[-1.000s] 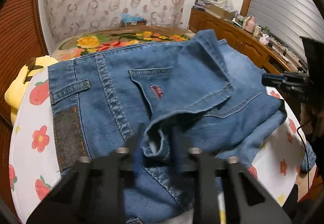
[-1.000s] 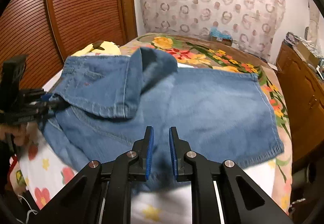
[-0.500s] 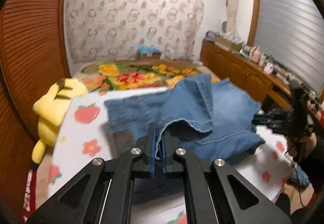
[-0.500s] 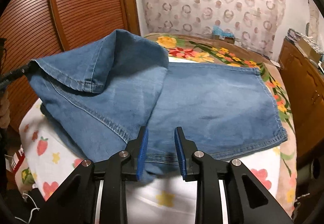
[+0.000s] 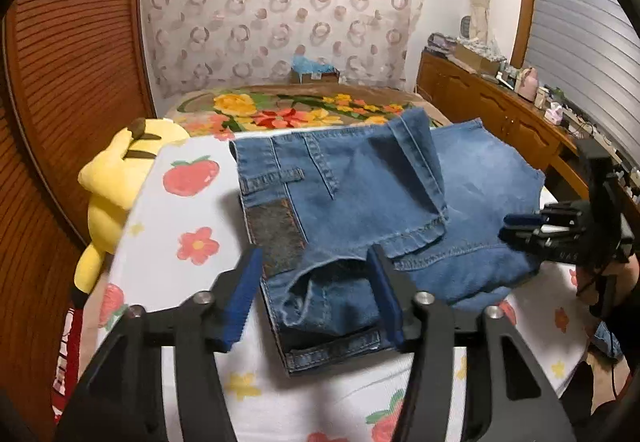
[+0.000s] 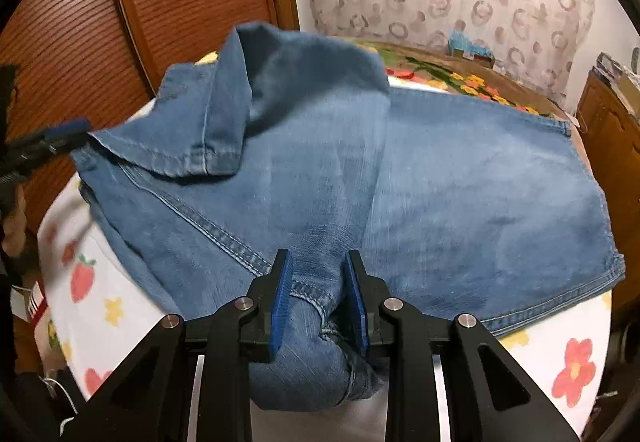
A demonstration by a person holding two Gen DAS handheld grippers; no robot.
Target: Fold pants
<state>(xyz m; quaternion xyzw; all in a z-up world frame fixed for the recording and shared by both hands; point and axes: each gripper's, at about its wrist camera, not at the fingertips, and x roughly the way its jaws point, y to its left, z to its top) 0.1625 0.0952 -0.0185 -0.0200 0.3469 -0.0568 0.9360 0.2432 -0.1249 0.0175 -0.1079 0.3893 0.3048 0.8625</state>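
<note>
both grippers sit at the jeans (image 5: 360, 202): left gripper (image 5: 316, 298) has just spread apart, letting go; right gripper (image 6: 318, 294) pinches a near fold.

From my left camera I see a white cover printed with strawberries and flowers (image 5: 176, 226) filling the lower half. At nine o'clock a yellow plush toy (image 5: 116, 178) lies against its edge. Toward twelve o'clock a floral blanket (image 5: 280, 110) spreads out, with a blue-topped box (image 5: 314, 70) beyond it before a ring-patterned curtain (image 5: 280, 10). At two o'clock stands a cluttered wooden cabinet (image 5: 492, 106). A ribbed wooden door (image 5: 60, 82) fills ten o'clock.
</note>
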